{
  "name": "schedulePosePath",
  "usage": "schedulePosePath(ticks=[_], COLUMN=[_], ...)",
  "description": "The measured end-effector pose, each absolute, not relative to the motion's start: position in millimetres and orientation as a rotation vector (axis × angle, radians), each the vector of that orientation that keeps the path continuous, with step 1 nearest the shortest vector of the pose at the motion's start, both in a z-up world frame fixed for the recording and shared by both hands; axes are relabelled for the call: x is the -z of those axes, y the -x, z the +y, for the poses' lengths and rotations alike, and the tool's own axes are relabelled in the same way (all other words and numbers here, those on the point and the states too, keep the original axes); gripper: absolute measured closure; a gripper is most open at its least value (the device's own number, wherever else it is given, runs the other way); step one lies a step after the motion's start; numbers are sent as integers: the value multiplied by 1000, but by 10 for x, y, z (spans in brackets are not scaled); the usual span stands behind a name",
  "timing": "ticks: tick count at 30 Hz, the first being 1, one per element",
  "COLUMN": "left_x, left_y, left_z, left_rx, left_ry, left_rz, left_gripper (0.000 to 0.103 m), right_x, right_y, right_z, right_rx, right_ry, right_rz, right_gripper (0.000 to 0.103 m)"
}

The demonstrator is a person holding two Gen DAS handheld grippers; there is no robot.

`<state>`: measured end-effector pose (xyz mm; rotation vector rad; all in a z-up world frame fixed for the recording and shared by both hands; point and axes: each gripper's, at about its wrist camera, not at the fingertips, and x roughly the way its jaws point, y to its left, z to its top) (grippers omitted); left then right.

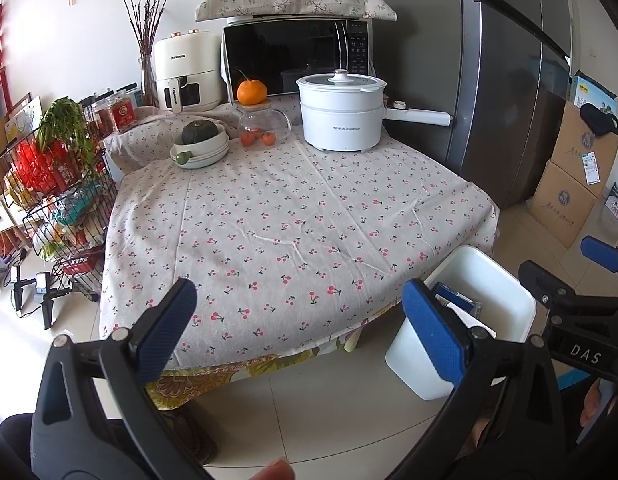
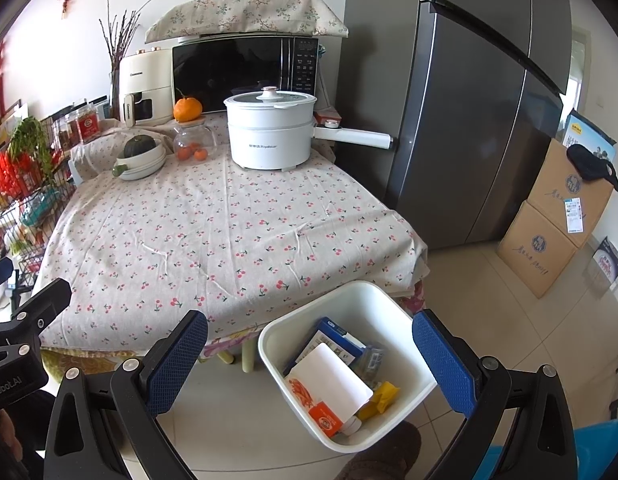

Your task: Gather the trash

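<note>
A white trash bin (image 2: pixel 393 312) stands on the floor at the table's near right corner. It holds a blue box (image 2: pixel 329 338), a white card (image 2: pixel 333 380), an orange packet (image 2: pixel 325 420) and a yellow wrapper (image 2: pixel 383 398). My right gripper (image 2: pixel 309 364) is open and empty, just above the bin. My left gripper (image 1: pixel 299 332) is open and empty, over the table's near edge. The bin also shows in the left wrist view (image 1: pixel 505 280), to the right of that gripper. The right gripper (image 1: pixel 589 276) appears at the right edge of the left wrist view.
The table (image 1: pixel 289 216) has a cherry-print cloth. At its far end stand a white electric pot (image 1: pixel 341 116), a glass jar with an orange on it (image 1: pixel 261 124), a bowl with a squash (image 1: pixel 201 144), a microwave (image 1: pixel 297 60) and an air fryer. A fridge (image 2: pixel 469 120), cardboard boxes (image 2: pixel 557 216) and a wire rack (image 1: pixel 57 200) flank it.
</note>
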<state>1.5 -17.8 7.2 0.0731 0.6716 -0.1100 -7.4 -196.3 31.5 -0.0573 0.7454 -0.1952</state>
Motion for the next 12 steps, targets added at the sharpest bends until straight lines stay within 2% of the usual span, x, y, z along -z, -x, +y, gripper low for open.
schedulePosePath(ticks=[12], left_x=[-32], left_y=[-46], left_z=[-165], left_rx=[150], left_ry=[-69], left_rz=[712], left_gripper=[1], right_x=[-314], right_y=[68], right_z=[-1977], right_rx=[196], right_ry=[55], right_rz=[746], right_gripper=[0])
